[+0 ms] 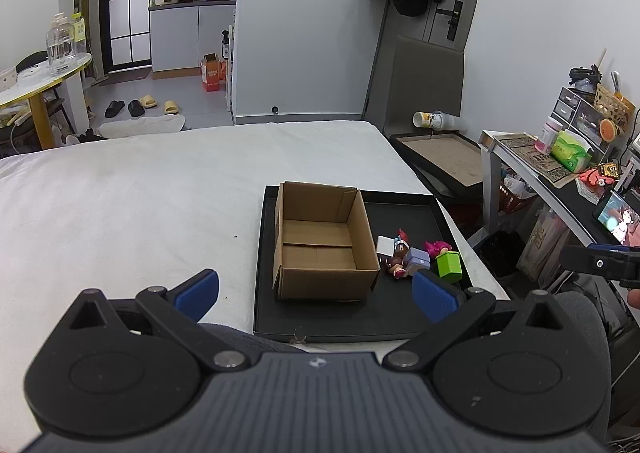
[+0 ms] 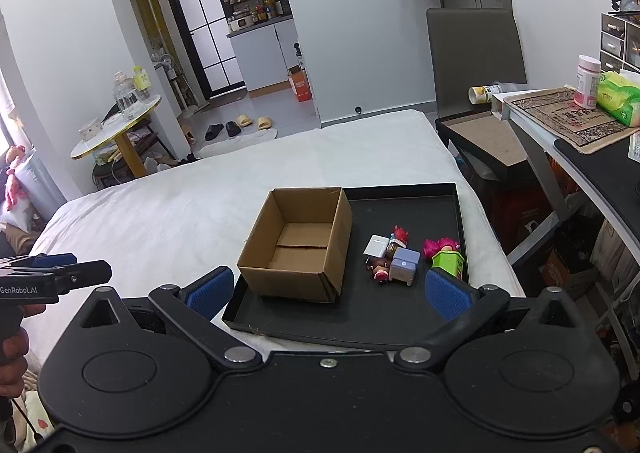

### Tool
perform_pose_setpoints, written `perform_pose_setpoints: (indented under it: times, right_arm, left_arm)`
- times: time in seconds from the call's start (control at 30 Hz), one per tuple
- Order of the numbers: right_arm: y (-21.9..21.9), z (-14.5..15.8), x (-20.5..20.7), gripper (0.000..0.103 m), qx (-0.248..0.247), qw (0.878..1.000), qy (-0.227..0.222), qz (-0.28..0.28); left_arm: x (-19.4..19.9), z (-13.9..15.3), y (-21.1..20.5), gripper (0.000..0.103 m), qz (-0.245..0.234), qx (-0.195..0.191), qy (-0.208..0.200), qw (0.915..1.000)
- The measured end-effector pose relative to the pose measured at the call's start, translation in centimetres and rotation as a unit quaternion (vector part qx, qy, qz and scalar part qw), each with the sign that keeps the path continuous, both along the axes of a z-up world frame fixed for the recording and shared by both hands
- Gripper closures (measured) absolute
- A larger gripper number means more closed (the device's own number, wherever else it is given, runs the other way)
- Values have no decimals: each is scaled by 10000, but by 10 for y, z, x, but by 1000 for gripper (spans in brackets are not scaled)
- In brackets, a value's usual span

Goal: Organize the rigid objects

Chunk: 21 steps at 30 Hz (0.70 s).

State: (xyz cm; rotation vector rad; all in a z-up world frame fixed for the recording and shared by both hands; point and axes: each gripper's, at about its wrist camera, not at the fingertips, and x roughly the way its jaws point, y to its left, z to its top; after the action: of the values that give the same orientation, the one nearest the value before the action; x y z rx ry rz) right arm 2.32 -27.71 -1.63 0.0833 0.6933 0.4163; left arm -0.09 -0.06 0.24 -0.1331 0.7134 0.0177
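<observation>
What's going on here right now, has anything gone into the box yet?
Nothing yet. A person holds both grippers above the near edge of the black tray on the white bed; the left gripper and right gripper are open and empty. The cardboard box stands on the tray, empty. Beside it lies a cluster of small toys: a green block, a lavender block, a white piece and some figurines.

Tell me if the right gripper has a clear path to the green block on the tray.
Probably yes. The right gripper is open and empty, and the green block sits uncovered near the black tray's right edge, just beyond its right finger. The cardboard box stands off to the left, out of the way.
</observation>
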Motion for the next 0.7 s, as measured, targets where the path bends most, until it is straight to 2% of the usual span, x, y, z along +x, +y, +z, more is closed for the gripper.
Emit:
perform_pose_setpoints:
  times: [0.7]
  right_arm:
    - [-1, -2, 2, 0, 23, 10000, 32, 5]
  left_arm:
    - [0, -4, -2, 1, -58, -7, 56, 10000]
